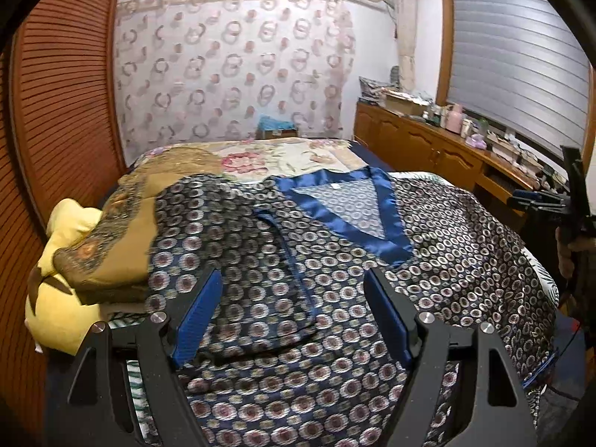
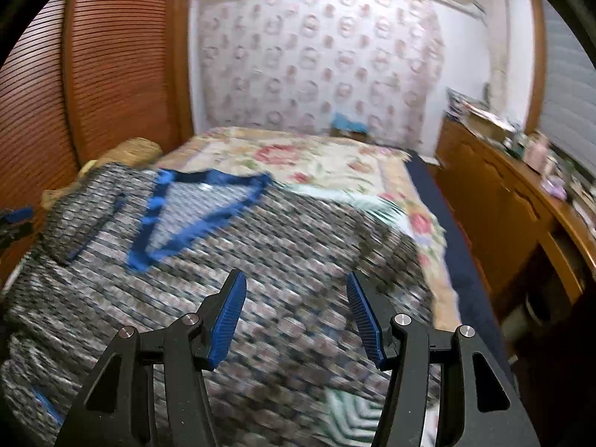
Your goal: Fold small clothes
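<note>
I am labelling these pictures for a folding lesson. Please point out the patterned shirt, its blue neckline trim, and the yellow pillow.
patterned shirt [image 1: 298,298], left wrist view, on the front panel.
blue neckline trim [image 1: 391,208], left wrist view, on the right band of the V.
yellow pillow [image 1: 63,316], left wrist view, on its lower face.

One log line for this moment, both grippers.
left gripper open, empty | right gripper open, empty | patterned shirt spread on bed, unfolded

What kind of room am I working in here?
A bedroom, most likely in a home: the patterned shirt lies on a bed with a floral cover, a wooden cabinet runs under the window blind.
</note>
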A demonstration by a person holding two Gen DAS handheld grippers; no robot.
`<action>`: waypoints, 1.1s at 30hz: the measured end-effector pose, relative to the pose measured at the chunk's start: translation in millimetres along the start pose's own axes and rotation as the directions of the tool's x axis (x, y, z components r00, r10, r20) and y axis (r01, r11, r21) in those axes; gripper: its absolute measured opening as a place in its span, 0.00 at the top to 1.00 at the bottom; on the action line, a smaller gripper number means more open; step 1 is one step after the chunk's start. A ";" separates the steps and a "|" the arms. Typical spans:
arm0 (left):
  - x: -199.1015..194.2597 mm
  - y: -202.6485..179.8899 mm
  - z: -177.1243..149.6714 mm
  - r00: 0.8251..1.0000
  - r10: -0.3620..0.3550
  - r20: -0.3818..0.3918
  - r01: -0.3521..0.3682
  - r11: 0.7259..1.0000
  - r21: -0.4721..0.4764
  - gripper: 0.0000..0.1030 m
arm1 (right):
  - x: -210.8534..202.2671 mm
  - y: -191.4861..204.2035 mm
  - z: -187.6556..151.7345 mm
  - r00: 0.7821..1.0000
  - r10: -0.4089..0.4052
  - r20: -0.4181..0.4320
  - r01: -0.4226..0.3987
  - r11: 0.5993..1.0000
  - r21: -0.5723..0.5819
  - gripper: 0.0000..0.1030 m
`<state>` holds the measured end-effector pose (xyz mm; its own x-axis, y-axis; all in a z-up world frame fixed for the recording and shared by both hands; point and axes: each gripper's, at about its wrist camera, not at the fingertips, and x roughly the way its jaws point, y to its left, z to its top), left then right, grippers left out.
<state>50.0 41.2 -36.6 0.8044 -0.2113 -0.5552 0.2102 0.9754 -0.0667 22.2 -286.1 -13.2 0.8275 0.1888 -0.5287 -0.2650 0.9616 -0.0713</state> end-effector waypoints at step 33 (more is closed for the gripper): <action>78.7 -59.6 -11.6 0.975 -0.053 -0.215 0.073 0.994 0.086 0.23 | 11.3 -91.5 -45.2 0.980 -0.030 -0.198 0.059 0.988 0.141 0.88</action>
<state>94.3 -32.8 -86.0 0.6537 -0.2442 -0.7163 0.3153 0.9483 -0.0356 33.4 -380.9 -50.9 0.7206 0.1166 -0.6835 -0.1436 0.9895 0.0174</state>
